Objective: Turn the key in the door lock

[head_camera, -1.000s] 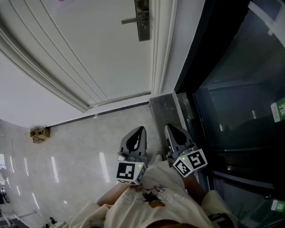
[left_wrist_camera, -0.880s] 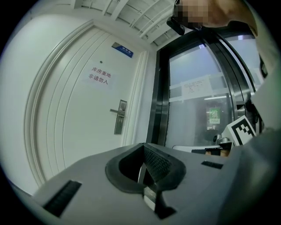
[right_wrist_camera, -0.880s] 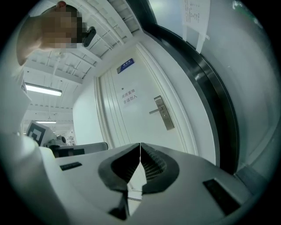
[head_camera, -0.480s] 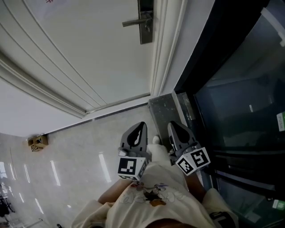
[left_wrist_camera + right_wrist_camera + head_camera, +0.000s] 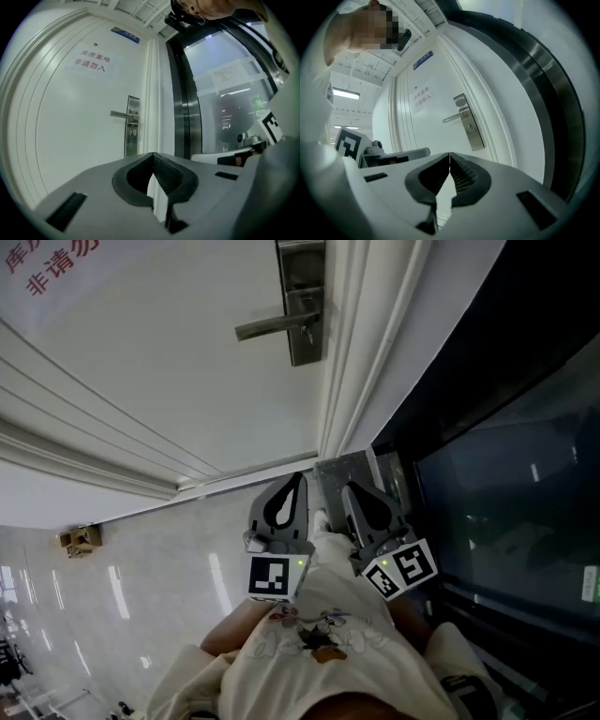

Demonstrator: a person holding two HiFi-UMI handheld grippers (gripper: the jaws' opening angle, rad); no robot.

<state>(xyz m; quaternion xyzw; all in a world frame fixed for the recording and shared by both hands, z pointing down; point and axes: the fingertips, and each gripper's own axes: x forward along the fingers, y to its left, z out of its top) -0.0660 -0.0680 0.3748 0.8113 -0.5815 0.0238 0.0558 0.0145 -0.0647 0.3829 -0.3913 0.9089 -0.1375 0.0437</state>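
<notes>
A steel lock plate [image 5: 302, 301] with a lever handle [image 5: 267, 329] sits on the white door [image 5: 169, 381], near its right edge. Below the lever is a small lock cylinder [image 5: 133, 133]; it is too small to tell whether a key sits in it. My left gripper [image 5: 299, 477] and right gripper [image 5: 346, 487] are side by side in front of the person's body, some way short of the door and pointing at it. Both are shut with nothing between the jaws, as the left gripper [image 5: 153, 155] and right gripper [image 5: 449, 154] show in their own views.
A dark metal-framed glass wall [image 5: 506, 456] runs along the right of the door frame [image 5: 352, 352]. A grey stone base [image 5: 339, 468] sits at the frame's foot. A small cardboard box [image 5: 81, 538] lies on the glossy tiled floor at left. Red characters [image 5: 47, 263] are printed on the door.
Both grippers and the person have moved toward the door together. The lock plate and handle now look larger and nearer. The jaws stayed shut.
</notes>
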